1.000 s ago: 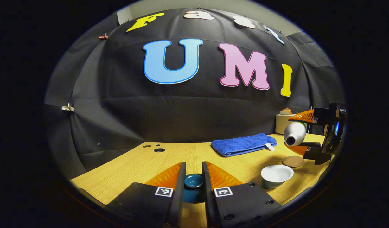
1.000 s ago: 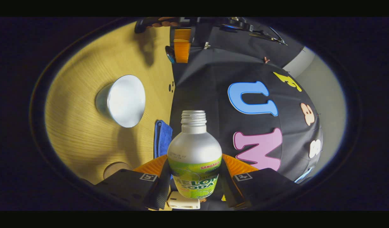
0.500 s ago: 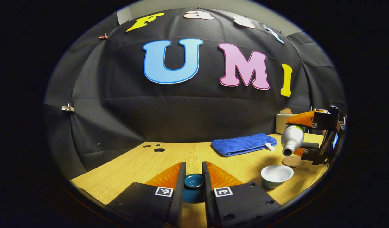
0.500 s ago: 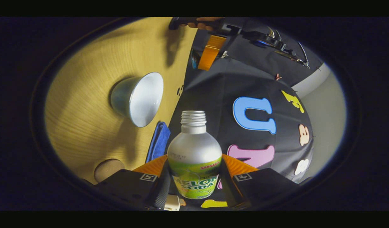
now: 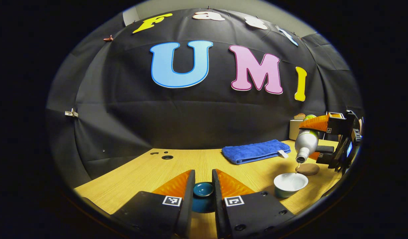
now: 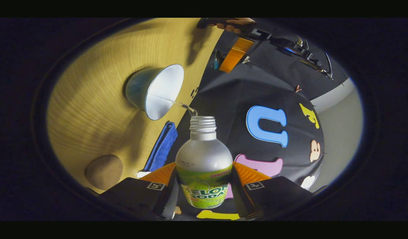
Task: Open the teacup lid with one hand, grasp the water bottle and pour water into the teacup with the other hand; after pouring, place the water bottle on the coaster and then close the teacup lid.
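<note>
Pouring under way, roughly midway. Wooden table (image 5: 177, 166) bearing open teacup (image 5: 290, 184). Right gripper (image 6: 204, 186) clamped on tilted water bottle (image 6: 204, 166), thin stream entering cup. Left gripper (image 5: 203, 196) pinching teacup lid (image 5: 203, 194). Left: bottle onto coaster (image 5: 308, 168), lid back on.

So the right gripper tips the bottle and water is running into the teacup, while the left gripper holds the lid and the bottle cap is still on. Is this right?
Not quite: the cap is off. The right gripper view shows the water bottle with a bare threaded neck, water streaming into the teacup. The right gripper does tip it, and the left gripper does hold the lid.
</note>
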A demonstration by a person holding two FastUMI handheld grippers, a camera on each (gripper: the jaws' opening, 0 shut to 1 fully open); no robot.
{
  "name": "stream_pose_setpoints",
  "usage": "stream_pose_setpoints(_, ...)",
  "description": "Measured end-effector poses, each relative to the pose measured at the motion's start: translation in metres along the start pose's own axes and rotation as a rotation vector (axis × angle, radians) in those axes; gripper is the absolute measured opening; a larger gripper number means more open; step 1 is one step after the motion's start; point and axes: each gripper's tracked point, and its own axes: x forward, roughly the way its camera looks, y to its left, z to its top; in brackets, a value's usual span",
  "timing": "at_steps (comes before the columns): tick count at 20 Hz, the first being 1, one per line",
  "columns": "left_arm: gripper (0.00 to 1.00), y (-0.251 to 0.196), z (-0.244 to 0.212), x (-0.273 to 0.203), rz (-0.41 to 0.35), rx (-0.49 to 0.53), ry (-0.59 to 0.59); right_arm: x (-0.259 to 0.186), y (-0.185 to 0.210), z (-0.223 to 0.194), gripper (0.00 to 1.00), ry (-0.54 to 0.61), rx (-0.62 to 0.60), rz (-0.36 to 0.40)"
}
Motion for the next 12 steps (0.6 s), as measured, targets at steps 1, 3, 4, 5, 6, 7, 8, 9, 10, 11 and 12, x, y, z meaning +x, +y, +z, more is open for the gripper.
stream_pose_setpoints(1, 0.33, 0.0, 0.0, 0.0, 0.0, -0.001, 0.0, 0.0, -0.001, 0.001, 0.72, -0.005, -0.017, -0.005)
stream_pose_setpoints(3, 0.33, 0.0, 0.0, 0.0, 0.001, -0.001, -0.001, 0.0, -0.002, 0.002, 0.72, -0.015, -0.042, -0.009)
stream_pose_setpoints(4, 0.33, 0.0, 0.0, 0.0, 0.001, -0.002, -0.001, 0.0, -0.002, 0.002, 0.72, -0.018, -0.049, -0.009)
stream_pose_setpoints(5, 0.33, 0.0, 0.0, 0.0, 0.001, -0.002, -0.001, 0.001, -0.003, 0.002, 0.72, -0.02, -0.06, -0.011)
stream_pose_setpoints(6, 0.33, 0.0, 0.0, 0.0, 0.001, -0.002, -0.001, 0.001, -0.005, 0.002, 0.72, -0.023, -0.076, -0.018)
stream_pose_setpoints(7, 0.33, 0.0, 0.0, 0.0, 0.001, -0.002, -0.001, 0.003, -0.006, 0.003, 0.72, -0.027, -0.09, -0.018)
stream_pose_setpoints(8, 0.33, 0.0, 0.0, 0.0, 0.002, -0.002, -0.001, 0.003, -0.006, 0.003, 0.72, -0.03, -0.101, -0.017)
stream_pose_setpoints(9, 0.33, 0.0, 0.0, 0.0, 0.001, -0.002, -0.001, 0.003, -0.008, 0.004, 0.72, -0.034, -0.109, -0.019)
stream_pose_setpoints(10, 0.33, -0.001, 0.0, 0.0, 0.001, -0.001, -0.001, 0.002, -0.009, 0.004, 0.72, -0.037, -0.113, -0.024)
stream_pose_setpoints(11, 0.33, 0.0, 0.0, 0.0, 0.001, -0.001, 0.0, 0.002, -0.01, 0.005, 0.72, -0.041, -0.114, -0.025)
stream_pose_setpoints(12, 0.33, 0.0, 0.0, 0.0, 0.001, -0.001, -0.001, 0.002, -0.011, 0.005, 0.72, -0.044, -0.122, -0.029)
